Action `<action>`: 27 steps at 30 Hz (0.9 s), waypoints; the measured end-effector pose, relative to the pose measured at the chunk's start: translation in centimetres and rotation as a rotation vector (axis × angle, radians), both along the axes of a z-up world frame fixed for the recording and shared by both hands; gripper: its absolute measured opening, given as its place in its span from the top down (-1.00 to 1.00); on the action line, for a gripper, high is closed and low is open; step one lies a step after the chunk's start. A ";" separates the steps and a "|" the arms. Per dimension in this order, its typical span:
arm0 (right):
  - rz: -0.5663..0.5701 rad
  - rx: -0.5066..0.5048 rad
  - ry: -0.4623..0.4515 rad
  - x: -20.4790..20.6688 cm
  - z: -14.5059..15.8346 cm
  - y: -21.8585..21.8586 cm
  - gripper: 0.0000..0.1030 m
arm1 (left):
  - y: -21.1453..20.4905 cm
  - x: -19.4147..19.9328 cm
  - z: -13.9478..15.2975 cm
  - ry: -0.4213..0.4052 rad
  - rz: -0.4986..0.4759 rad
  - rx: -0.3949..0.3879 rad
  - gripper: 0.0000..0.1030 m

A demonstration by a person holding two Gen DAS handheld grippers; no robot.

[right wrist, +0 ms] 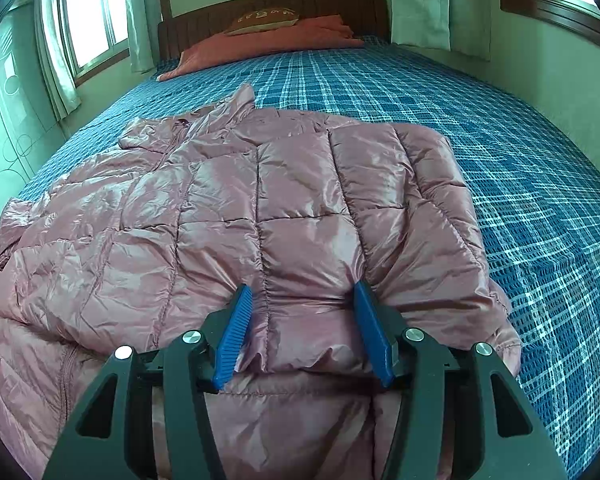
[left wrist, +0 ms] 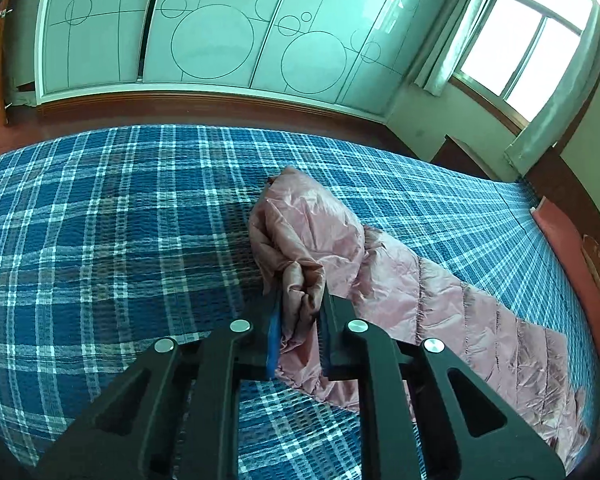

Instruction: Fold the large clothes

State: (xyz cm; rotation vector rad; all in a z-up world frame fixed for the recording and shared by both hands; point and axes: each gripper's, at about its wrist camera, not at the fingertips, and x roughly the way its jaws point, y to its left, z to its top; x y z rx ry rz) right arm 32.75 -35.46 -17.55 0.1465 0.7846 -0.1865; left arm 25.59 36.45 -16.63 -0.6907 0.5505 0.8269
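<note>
Right now my left tool (left wrist: 300, 304) is clamped on a bunched wad of the pink puffer jacket (right wrist: 260, 208) — the pads have the fabric pinched tight between them, and what looks like a sleeve or side edge rises from the grip in a crumpled peak. My right tool (right wrist: 304, 320) stands about half open, its blue pads (right wrist: 234, 332) pressed down into the padded hem panel with a ridge of jacket bulging between them; whether that counts as a real hold or just a pin I can't say for sure.

The jacket itself lies spread across the bed (right wrist: 520, 160), on the blue plaid cover, collar toward the headboard and pillow (right wrist: 268, 20), hem toward me.

I judge this to be the first fold — one side gathered, the body held steady. The next move calls for carrying the gathered part up and across the quilted front, laying it flat over the middle without dragging the whole garment. The slippery shell will want to slide, so the right side should stay planted until the fold lands.
</note>
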 end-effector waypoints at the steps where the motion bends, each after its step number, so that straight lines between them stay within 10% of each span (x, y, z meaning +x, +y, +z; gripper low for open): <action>1: 0.000 0.000 0.000 0.0 0.0 0.0 -0.04 | -0.4 0.4 0.3 0.001 -0.011 0.015 0.77; 12: -0.002 0.007 -0.008 0.1 0.3 -0.2 -0.04 | -16.4 8.1 5.8 -0.035 -0.414 0.223 0.82; 27: -0.002 0.071 -0.039 -0.2 0.3 -1.3 -0.04 | -47.4 14.8 3.0 0.044 -0.991 0.316 0.83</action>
